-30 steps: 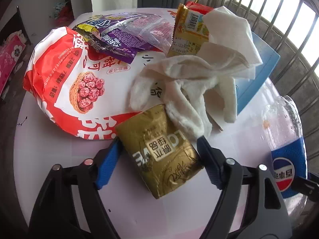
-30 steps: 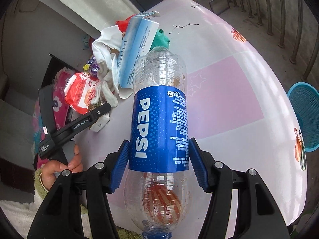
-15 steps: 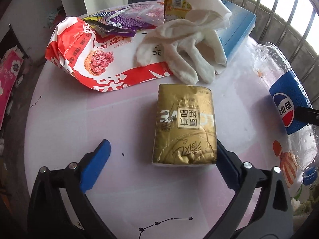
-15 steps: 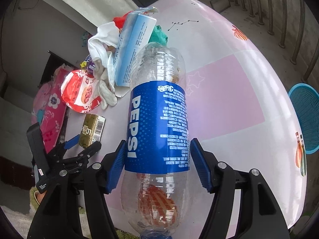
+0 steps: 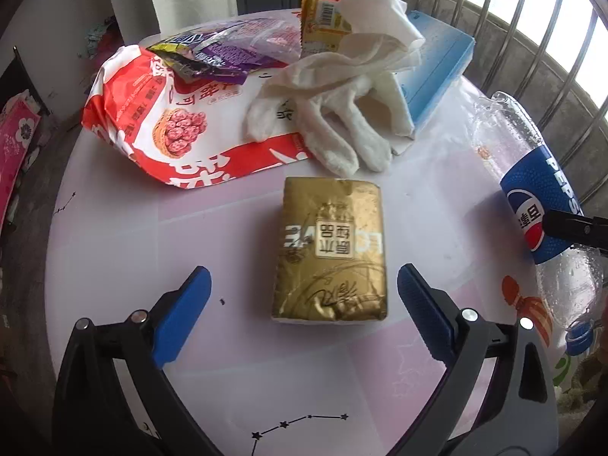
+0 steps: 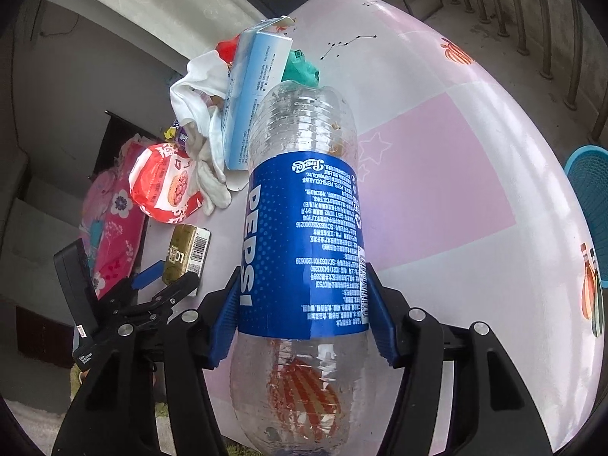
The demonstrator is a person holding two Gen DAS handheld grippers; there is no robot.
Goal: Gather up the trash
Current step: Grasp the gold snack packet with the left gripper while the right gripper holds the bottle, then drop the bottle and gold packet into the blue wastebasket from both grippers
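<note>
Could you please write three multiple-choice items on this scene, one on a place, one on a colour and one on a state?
1. Where does the gold packet lie?
A. On the table, between the open fingers of the left gripper
B. Inside the blue basket
C. On top of the tissue box

2. What colour is the label of the bottle?
A. Green
B. Blue
C. Red

3. What is the state of the right gripper?
A. Open over a bare table
B. Shut on a white glove
C. Shut on the bottle

Answers:
1 A: the left wrist view shows the packet flat on the table, with a gap to each blue finger.
2 B: the label is blue with white PEPSI lettering.
3 C: the right wrist view shows both blue fingers pressed against the label's sides.
</note>
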